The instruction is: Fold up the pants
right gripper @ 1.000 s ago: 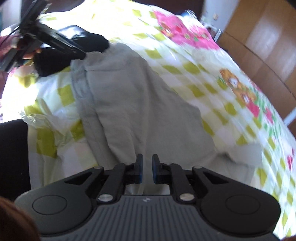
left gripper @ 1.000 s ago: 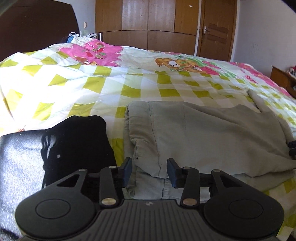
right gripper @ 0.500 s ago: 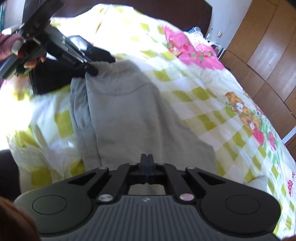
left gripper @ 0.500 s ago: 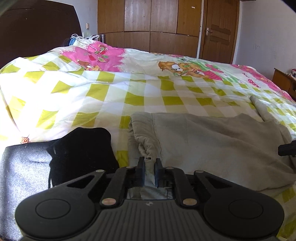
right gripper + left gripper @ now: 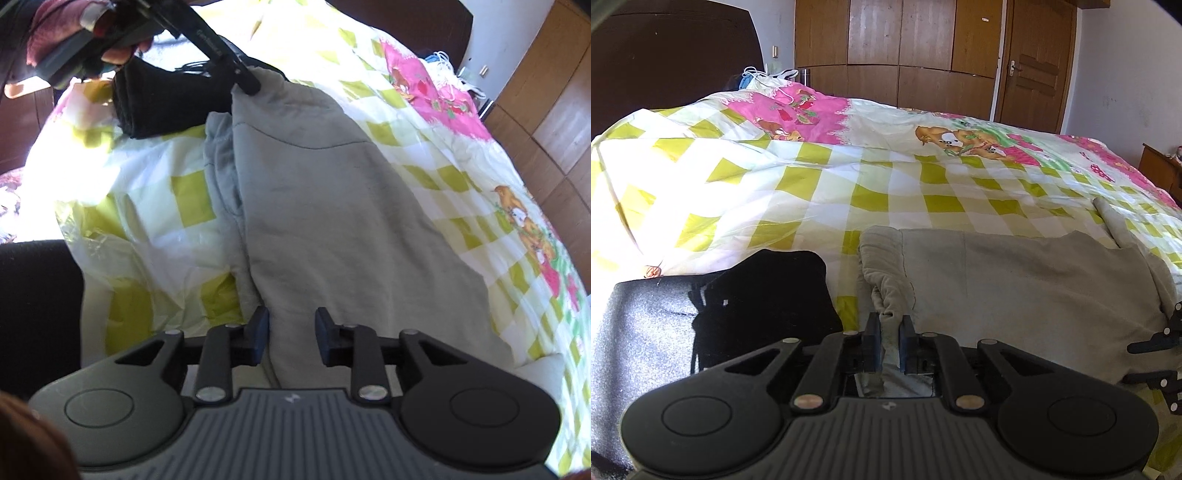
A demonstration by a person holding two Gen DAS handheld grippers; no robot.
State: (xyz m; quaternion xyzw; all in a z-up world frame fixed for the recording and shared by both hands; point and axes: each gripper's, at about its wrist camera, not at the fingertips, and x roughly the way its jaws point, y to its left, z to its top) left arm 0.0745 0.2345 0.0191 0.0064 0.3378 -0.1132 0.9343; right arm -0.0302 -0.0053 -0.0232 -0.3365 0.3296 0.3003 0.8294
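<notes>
A: Where are the grey pants [image 5: 332,206] at this point?

B: Spread lengthwise on the checked bed cover [image 5: 886,184], running from the left hand-held gripper [image 5: 889,341] across to the right hand-held gripper [image 5: 291,330]. They look already doubled leg over leg, with a lower layer peeking out along one edge.

A: And the left one has hold of something?

B: Yes, its jaws are pinched tight on a bunched bit of the waistband, right between its fingertips. Just to its left lies a black garment [image 5: 764,295], already bundled, not part of this fold as far as I can judge.

A: The right one?

B: Its jaws are opening. The cloth at the leg end lies under and between its fingers [image 5: 258,328], but the pads stand clear of it, so nothing is gripped there.

A: So how far along?

B: Early to middle, I'd say. The lengthwise fold seems done; the crosswise folds, bringing the hems towards the waistband, are still to do. The right side needs a fresh hold first.
</notes>
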